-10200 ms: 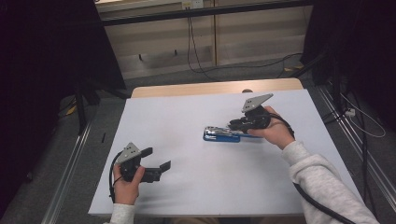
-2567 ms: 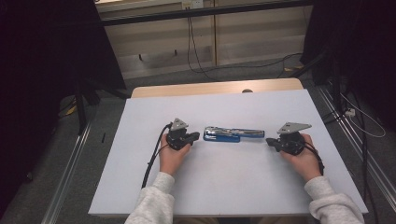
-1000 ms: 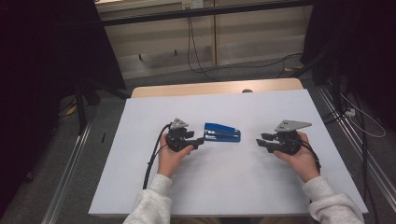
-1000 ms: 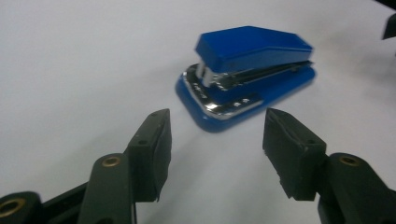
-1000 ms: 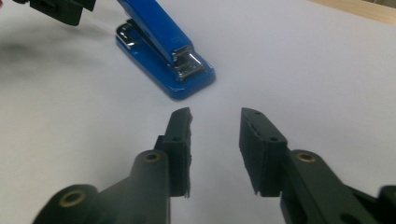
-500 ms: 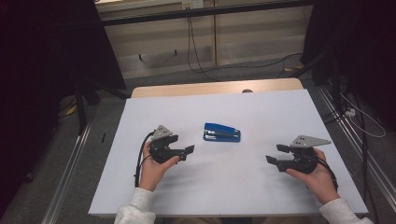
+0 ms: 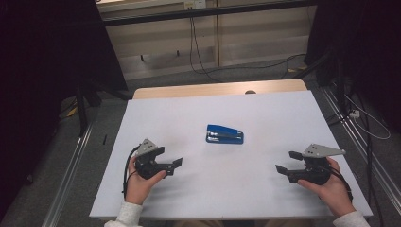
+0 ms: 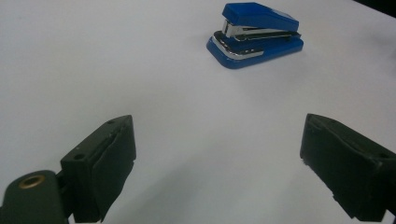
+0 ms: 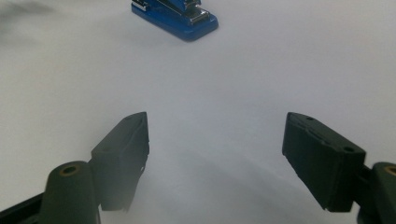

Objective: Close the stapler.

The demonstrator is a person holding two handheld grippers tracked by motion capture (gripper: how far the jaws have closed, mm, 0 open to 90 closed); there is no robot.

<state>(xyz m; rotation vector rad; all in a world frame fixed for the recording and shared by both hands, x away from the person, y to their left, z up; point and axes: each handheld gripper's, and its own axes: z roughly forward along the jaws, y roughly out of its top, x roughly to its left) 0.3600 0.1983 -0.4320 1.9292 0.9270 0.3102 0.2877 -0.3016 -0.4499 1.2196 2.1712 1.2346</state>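
Observation:
A blue stapler point(image 7: 225, 134) lies folded shut near the middle of the white table point(image 7: 265, 109). My left gripper point(image 7: 176, 163) rests low at the front left, well short of the stapler point(image 8: 254, 33), and its jaws have just been opening with nothing between them. My right gripper point(image 7: 287, 162) is at the front right, also away from the stapler point(image 9: 176, 15); its jaws have just been opening too and hold nothing. Each gripper points roughly toward the stapler. A hand holds each one from the table's front edge.
The white sheet covers a wooden tabletop whose far edge point(image 7: 217, 89) shows at the back. Metal rails point(image 7: 71, 189) run along both sides of the table. Cables point(image 7: 208, 66) lie on the floor beyond it.
The stapler, first unfolded flat, now lies folded shut. Both grippers have let go of it, drawn back toward the front corners and spread their jaws wide.

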